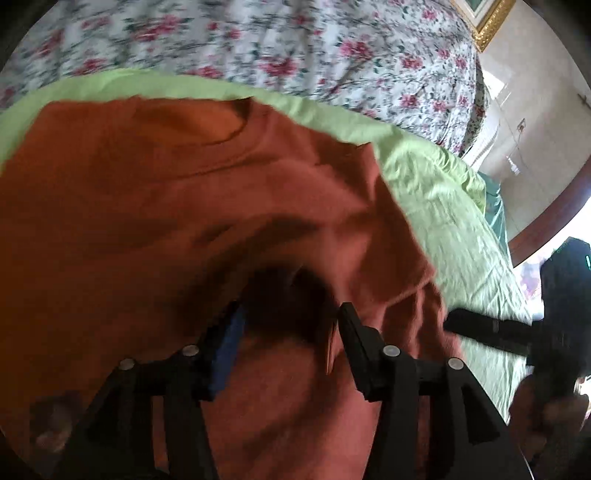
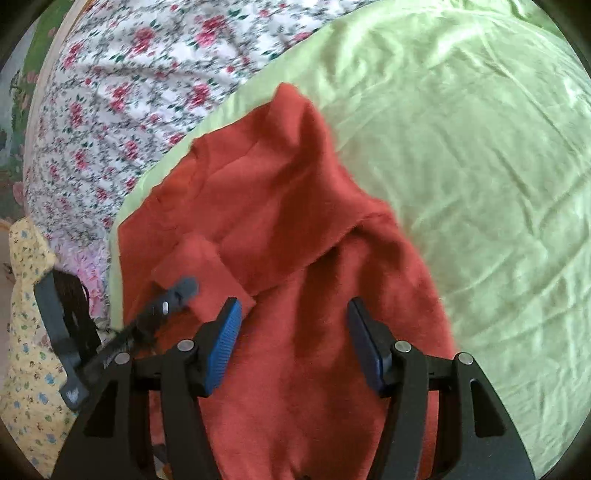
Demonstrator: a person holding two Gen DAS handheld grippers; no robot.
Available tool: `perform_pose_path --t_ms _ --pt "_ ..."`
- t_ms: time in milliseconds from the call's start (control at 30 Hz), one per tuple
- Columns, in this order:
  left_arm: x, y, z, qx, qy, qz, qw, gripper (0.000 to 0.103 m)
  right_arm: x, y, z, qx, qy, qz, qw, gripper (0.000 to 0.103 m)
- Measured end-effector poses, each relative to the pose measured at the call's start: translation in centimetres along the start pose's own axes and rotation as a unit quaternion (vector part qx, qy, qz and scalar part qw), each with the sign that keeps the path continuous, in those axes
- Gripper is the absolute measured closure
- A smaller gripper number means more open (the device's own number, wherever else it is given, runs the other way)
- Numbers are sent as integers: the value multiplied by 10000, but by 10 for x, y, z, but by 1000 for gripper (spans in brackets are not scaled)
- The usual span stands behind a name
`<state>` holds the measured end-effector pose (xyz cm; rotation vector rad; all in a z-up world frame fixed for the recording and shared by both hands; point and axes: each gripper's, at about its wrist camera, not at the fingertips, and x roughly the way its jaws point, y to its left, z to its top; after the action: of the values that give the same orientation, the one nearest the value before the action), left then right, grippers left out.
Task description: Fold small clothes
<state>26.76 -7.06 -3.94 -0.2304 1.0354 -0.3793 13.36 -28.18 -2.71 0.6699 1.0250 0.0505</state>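
A small rust-red shirt (image 1: 184,221) lies spread on a light green sheet (image 1: 436,192), its neckline toward the far side. My left gripper (image 1: 290,317) hovers low over the shirt's near part, jaws apart, with only shadowed cloth beneath them. In the right wrist view the same shirt (image 2: 295,229) has a sleeve (image 2: 203,266) folded inward on its left side. My right gripper (image 2: 294,306) stands open just above the shirt's lower middle, nothing pinched between its blue pads. The left gripper's fingertip (image 2: 183,290) reaches in beside that folded sleeve.
A floral quilt (image 1: 295,44) covers the bed beyond the green sheet (image 2: 461,166). A yellow patterned cloth (image 2: 29,332) lies at the left edge. A teal cloth (image 1: 495,206) and a gilt frame (image 1: 491,22) sit at the far right. The other gripper's black body (image 1: 561,314) is close on the right.
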Motion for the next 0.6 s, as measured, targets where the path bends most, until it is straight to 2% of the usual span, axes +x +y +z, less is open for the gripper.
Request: perform_pose_path --t_ms 133,200,300,367,533,567,600 --pt "-40 33 -27 -86 -47 512 9986 48 13 18 -1 -26 201 343 9992 43" --pt "-62 57 -39 -174 -120 999 9948 47 20 35 -3 -365 201 219 9989 43" --pt "-84 94 -50 -370 -240 1822 9823 45 29 58 -3 -1027 144 -171 9945 42" --pt "-86 117 -53 -506 -149 2164 9749 44 38 72 -2 -1455 126 -368 9886 42" --pt "-81 138 -59 -641 -64 2550 9648 42 75 103 -3 -2475 314 -912 9641 42" --pt "-81 140 -58 -664 -88 2601 9633 42 79 108 -4 -2671 246 -1086 9572 44" --pt "-80 141 -58 -694 -122 2639 9620 42 82 111 -4 -2815 183 -1197 9519 50"
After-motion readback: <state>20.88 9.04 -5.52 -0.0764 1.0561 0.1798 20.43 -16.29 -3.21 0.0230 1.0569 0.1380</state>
